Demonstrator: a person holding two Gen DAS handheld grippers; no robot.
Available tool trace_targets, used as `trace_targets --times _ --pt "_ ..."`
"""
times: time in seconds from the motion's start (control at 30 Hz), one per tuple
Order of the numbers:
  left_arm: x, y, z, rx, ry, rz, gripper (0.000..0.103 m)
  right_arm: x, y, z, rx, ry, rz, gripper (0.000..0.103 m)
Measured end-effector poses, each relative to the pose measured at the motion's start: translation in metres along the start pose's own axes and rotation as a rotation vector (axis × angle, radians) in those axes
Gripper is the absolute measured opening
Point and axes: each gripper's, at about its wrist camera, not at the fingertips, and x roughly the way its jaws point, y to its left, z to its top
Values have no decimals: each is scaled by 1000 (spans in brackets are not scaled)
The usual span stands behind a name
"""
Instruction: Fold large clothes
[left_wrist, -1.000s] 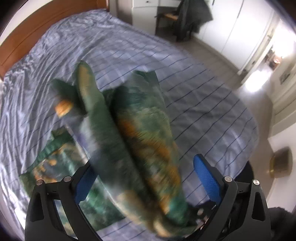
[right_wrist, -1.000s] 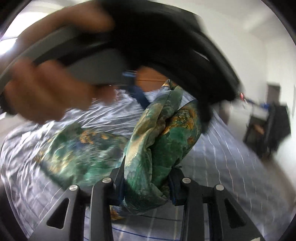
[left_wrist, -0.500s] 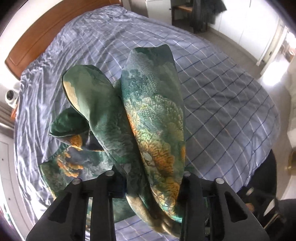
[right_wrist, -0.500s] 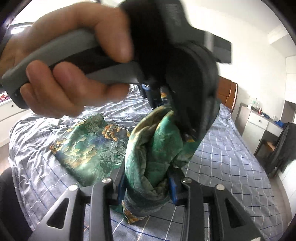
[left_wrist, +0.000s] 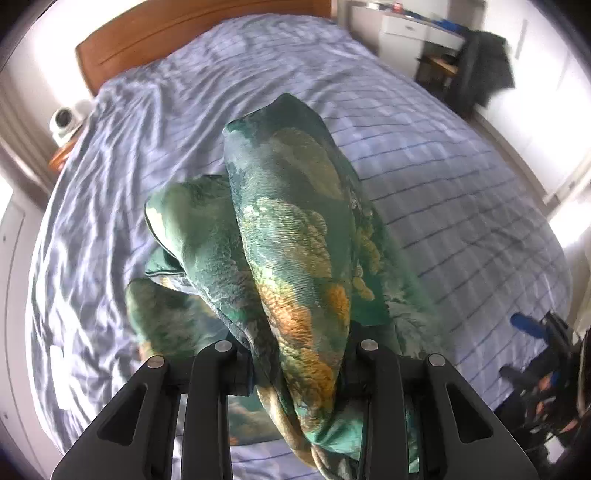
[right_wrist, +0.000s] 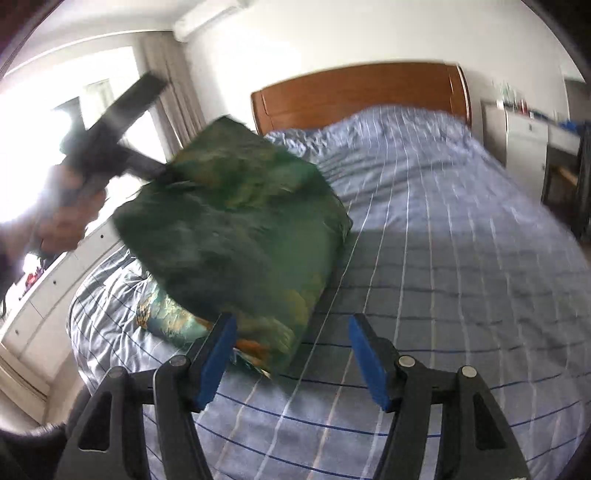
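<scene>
Green patterned garment (left_wrist: 295, 236) hangs bunched over the near left of the striped bed (left_wrist: 443, 155), clamped in the left gripper (left_wrist: 299, 365), the right gripper (right_wrist: 291, 354) standing apart (empty), so I'd regrip a free corner and spread it flat.

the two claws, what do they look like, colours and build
Both are matte black plastic frames with triangular cut-outs and round silver pivot screws. The right claw has two flat fingers faced with bright blue pads. On the left claw the pads are hidden by the green patterned cloth. The hand gripping the left handle looks bare, though blurred; no cables or markings show.
</scene>
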Motion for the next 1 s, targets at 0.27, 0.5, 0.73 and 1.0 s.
trace_targets --times 0.27,0.5,0.73,1.0 --pt "25 89 -44 -177 9 -36 32 62 33 32 3 94 49 59" --pt "46 143 -77 -281 10 -75 34 124 88 45 -68 149 105 57" --pt "84 164 -120 -321 30 -109 40 172 112 23 -99 256 81 57" --pt "112 181 -146 -420 1 -191 45 196 121 0 -149 319 37 59"
